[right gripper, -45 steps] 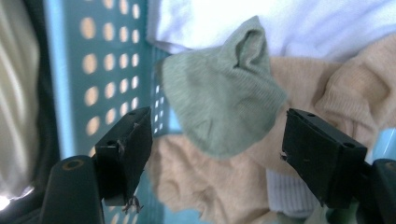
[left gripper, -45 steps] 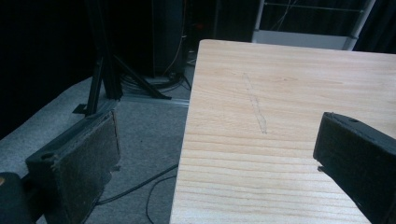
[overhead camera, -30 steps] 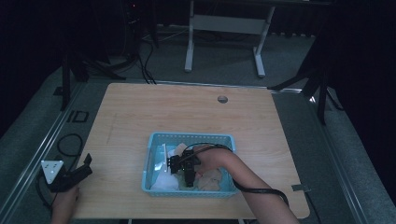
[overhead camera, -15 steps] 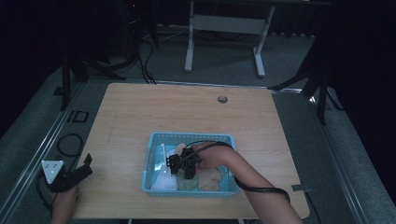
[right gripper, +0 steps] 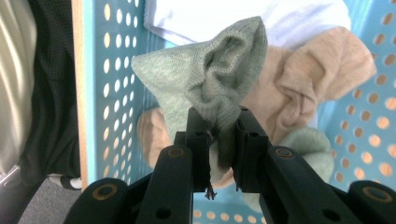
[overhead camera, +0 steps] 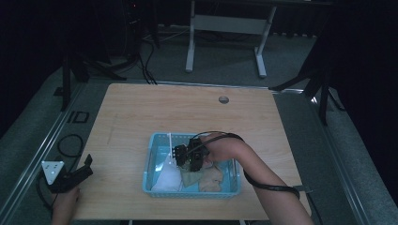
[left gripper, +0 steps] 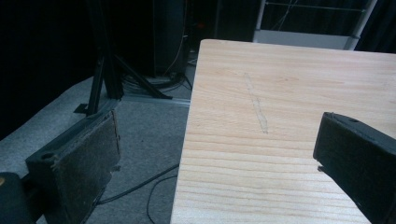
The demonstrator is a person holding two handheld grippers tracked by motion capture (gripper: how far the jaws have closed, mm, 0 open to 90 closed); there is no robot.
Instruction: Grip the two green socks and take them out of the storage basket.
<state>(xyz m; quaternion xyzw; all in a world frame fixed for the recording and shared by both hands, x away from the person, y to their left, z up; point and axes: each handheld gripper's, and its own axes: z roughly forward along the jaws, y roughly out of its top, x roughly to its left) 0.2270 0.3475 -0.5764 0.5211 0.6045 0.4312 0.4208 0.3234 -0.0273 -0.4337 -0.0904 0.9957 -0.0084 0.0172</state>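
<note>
My right gripper point(right gripper: 219, 135) is shut on a grey-green sock point(right gripper: 219, 79), pinching a fold of it; its jaws have just closed on it. It holds the sock a little above the blue perforated basket point(right gripper: 112, 93). Under it lie a beige sock point(right gripper: 303, 88), a white cloth point(right gripper: 243, 16) and another grey-green sock point(right gripper: 308, 149). In the high view my right gripper point(overhead camera: 187, 161) hangs over the middle of the basket point(overhead camera: 151, 159). My left gripper point(overhead camera: 87, 165) rests at the table's front left edge, open, with nothing between its jaws point(left gripper: 219, 154).
The wooden table point(overhead camera: 187, 112) has a round cable hole point(overhead camera: 224, 99) near its far edge. Grey floor with cables and a black stand leg point(left gripper: 102, 79) lies off the table's left edge. A white desk frame point(overhead camera: 225, 28) stands beyond the table.
My right gripper has shut on the grey-green sock and risen with it out of the pile in the basket. The left gripper has not moved.
</note>
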